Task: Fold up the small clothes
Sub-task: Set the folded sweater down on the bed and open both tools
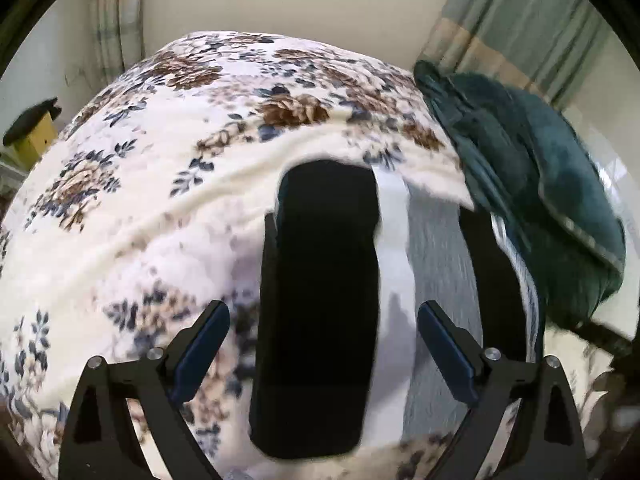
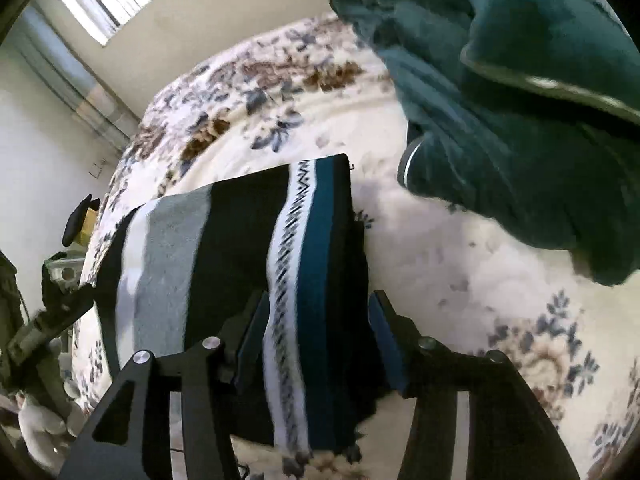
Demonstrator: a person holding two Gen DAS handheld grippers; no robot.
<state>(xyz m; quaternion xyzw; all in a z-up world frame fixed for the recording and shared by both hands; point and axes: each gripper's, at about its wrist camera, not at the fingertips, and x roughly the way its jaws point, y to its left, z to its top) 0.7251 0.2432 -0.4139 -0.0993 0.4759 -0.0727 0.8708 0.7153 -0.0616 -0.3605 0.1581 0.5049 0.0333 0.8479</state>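
Observation:
A folded striped garment (image 2: 240, 240) with black, white, grey and teal bands lies flat on the floral bed cover (image 2: 460, 280). My right gripper (image 2: 320, 340) hovers over its near right end, jaws open, with the white zigzag band and the teal band showing between the pads and no squeeze on the cloth. In the left wrist view the same garment (image 1: 316, 300) lies under my left gripper (image 1: 324, 352). Its jaws stand wide apart, astride the black band and the white stripe, and neither pad touches the cloth. The picture is blurred.
A rumpled dark green garment (image 1: 540, 200) is heaped on the bed's right side, also the dark green garment (image 2: 520, 100) close beyond the striped one. The bed cover (image 1: 140, 200) stretches left. A yellow box (image 1: 36, 136) stands off the bed's left edge, with curtains (image 1: 500, 20) behind.

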